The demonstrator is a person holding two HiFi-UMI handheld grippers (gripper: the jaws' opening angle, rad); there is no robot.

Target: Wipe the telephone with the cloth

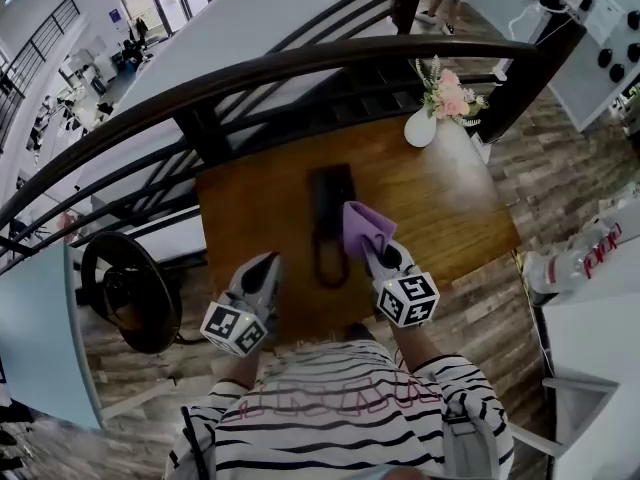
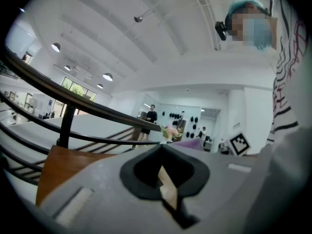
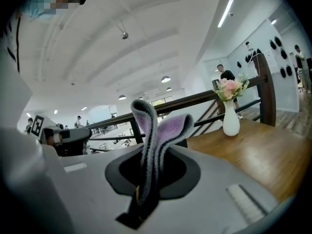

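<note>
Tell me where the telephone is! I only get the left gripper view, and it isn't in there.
Observer: The telephone lies on the wooden table, just ahead of both grippers in the head view.
Operator: Who's got the cloth?
Observer: The right gripper is shut on the purple cloth, which sticks up folded from its jaws.
Operator: Is the cloth on the phone yet?
Observer: From the head view, the cloth is at the telephone's right edge. I cannot tell if it touches.
</note>
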